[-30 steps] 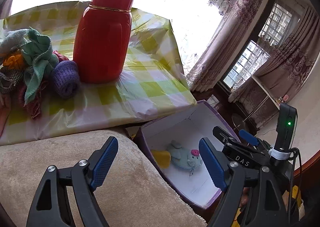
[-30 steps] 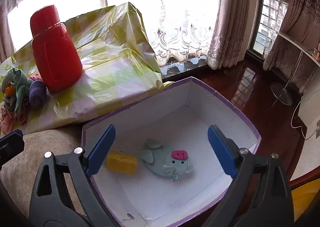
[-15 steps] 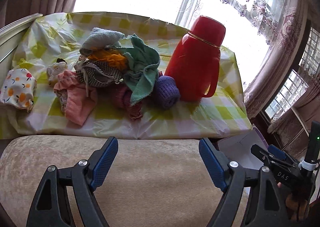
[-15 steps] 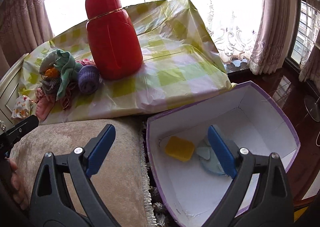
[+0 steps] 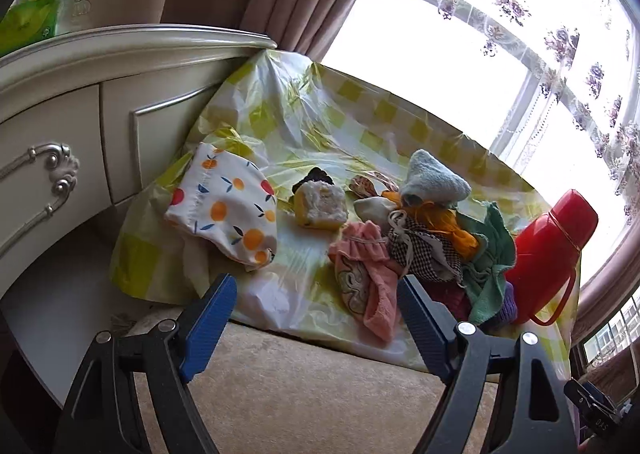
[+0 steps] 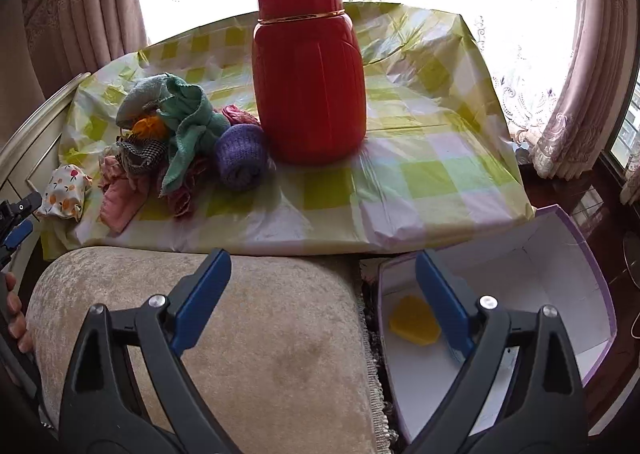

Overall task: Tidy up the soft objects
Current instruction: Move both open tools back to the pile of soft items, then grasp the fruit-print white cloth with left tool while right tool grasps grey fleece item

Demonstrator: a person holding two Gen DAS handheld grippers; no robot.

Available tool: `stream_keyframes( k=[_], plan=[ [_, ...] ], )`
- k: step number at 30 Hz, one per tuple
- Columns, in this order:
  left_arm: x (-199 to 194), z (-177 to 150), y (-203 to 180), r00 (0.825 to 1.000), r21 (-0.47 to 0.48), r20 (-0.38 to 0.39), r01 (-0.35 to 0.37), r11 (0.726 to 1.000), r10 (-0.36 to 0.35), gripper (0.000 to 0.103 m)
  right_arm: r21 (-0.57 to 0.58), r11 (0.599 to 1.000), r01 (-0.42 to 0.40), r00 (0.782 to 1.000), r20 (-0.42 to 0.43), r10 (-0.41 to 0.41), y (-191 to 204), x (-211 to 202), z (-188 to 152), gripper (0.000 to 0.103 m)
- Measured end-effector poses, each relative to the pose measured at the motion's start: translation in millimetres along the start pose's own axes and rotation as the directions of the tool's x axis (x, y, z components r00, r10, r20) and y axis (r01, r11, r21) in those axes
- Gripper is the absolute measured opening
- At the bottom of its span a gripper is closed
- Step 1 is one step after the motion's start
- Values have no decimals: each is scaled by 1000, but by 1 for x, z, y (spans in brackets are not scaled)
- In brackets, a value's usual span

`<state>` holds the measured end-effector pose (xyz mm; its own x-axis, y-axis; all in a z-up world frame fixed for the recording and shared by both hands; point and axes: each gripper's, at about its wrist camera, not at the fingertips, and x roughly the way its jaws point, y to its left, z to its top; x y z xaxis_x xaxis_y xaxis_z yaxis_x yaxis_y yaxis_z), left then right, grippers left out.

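Swinging left since the earlier frame, my left gripper (image 5: 316, 318) now faces the soft pile instead of the box, jaws spread and empty. Largest first: the counter (image 6: 420, 190) under its checked cover, the red thermos (image 6: 308, 82), the purple-rimmed box (image 6: 592, 286) at lower right holding a yellow sponge (image 6: 414, 320), then the tangled cloths (image 5: 420, 242). My right gripper (image 6: 322, 294) hangs spread too. I'd judge a careless pinch could drag several cloths together and nudge the thermos.
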<state>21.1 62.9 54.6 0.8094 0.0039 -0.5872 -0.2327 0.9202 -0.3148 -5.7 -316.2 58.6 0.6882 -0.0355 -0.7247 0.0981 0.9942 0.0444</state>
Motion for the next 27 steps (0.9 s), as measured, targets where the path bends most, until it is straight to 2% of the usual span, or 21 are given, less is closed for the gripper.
stream_keyframes(
  k=[5,9,14,16,20,24,27],
  plan=[
    [14,26,34,993,-58,51,-107,993,110,83,-83,996,-45,998,32,47,40,10,26,95],
    [30,42,61,985,-113,59,-152,982,159,83,-151,985,-85,993,67,96,75,17,53,95],
    [51,52,81,989,-169,24,-140,976,146,83,-208,970,-122,984,102,146,114,29,86,95],
    [58,51,88,991,-196,0,-130,972,133,79,-235,963,-133,983,97,159,128,38,97,95],
    [72,48,91,994,-223,-49,-104,969,95,61,-287,946,-150,981,78,179,154,56,116,95],
    [78,47,85,995,-206,-67,-83,975,71,55,-319,934,-164,980,57,191,174,76,132,98],
    [85,47,82,994,-199,-92,-73,977,56,54,-330,926,-182,979,27,202,187,93,146,98]
  ],
)
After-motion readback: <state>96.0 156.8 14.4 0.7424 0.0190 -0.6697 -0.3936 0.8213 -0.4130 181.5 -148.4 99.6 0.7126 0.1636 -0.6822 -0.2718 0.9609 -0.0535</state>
